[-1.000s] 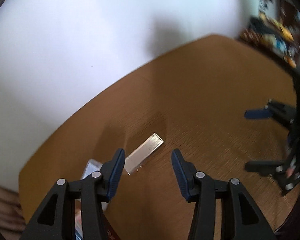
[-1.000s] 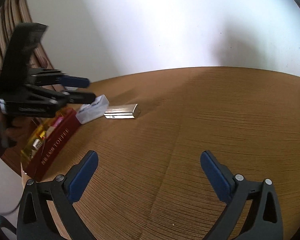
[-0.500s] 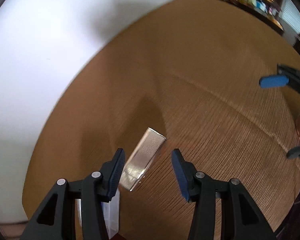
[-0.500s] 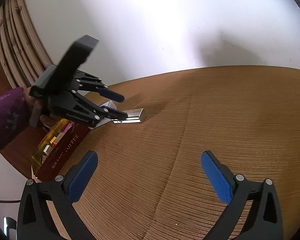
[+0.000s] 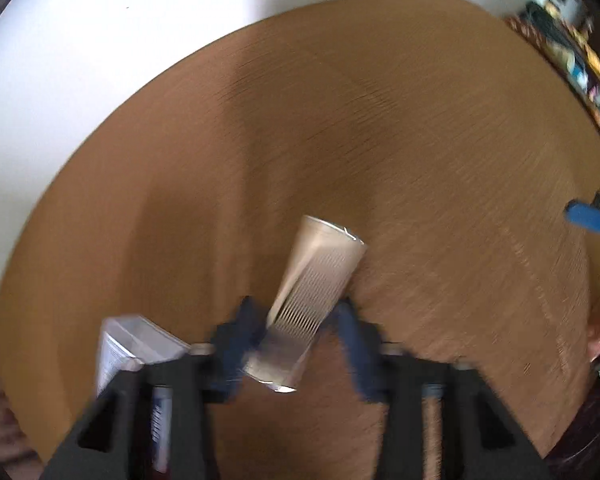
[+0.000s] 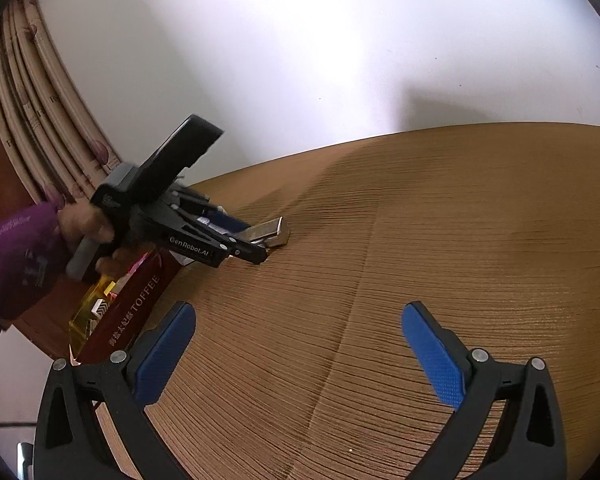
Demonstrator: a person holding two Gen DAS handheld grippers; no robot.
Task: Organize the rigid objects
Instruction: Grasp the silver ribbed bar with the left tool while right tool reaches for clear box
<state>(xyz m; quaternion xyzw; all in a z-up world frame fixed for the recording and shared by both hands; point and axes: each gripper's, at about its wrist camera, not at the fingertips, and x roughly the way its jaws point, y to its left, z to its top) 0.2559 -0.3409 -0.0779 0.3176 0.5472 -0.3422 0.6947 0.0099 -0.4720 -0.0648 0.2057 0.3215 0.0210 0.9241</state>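
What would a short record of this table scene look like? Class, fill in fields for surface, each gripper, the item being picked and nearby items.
surface: round wooden table
left gripper: pointing steeply down, jaws have just been closing around the silver bar, contact blurred
right gripper: open, empty, above bare table
item being picked: silver bar, lying flat on the table
nearby items: clear plastic box beside the bar; dark red toffee box and yellow box at the table edge

A home: curtain (image 6: 40,120), wooden table (image 6: 440,220), toffee box (image 6: 136,312).
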